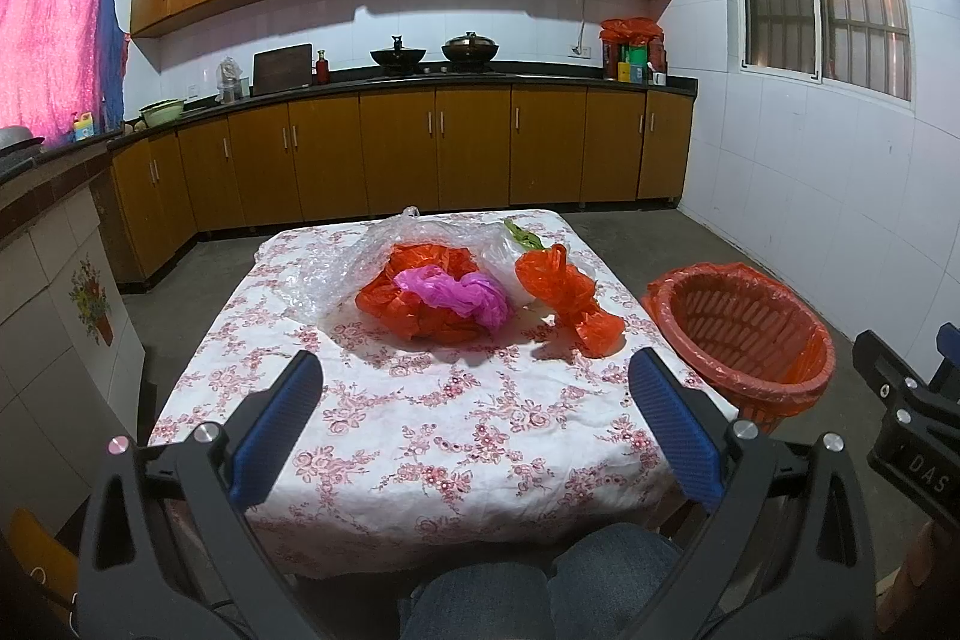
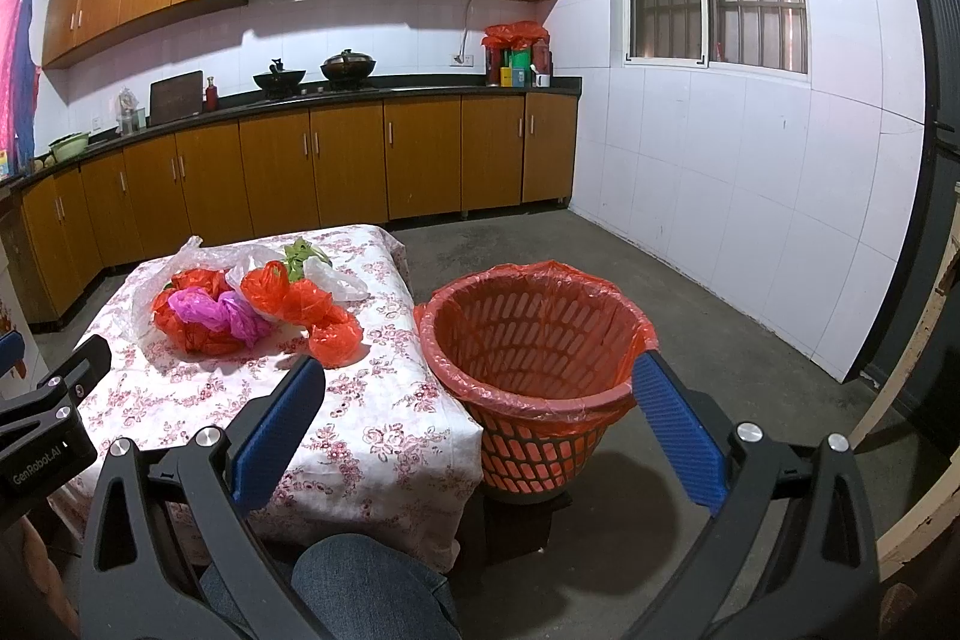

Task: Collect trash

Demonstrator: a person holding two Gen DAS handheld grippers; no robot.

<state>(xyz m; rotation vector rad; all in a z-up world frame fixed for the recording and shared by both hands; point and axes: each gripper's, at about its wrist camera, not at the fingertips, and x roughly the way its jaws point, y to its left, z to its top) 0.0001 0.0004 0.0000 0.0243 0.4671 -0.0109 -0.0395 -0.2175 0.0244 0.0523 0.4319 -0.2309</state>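
Claws both gape, holding nothing: left claw (image 1: pixel 474 370) hangs over the near part of the table (image 1: pixel 420 436), with the orange bag (image 1: pixel 432 307), pink bag (image 1: pixel 459 293) and smaller orange bag (image 1: pixel 570 298) ahead of it; right claw (image 2: pixel 477 376) faces the bin (image 2: pixel 534 334), just right of the table.

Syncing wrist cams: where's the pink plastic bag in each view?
Left wrist: pink plastic bag sits centre frame, on the orange bag pile on the table.
Right wrist: pink plastic bag sits left of centre, on the same pile.
Shared landmark: orange waste basket beside the table.
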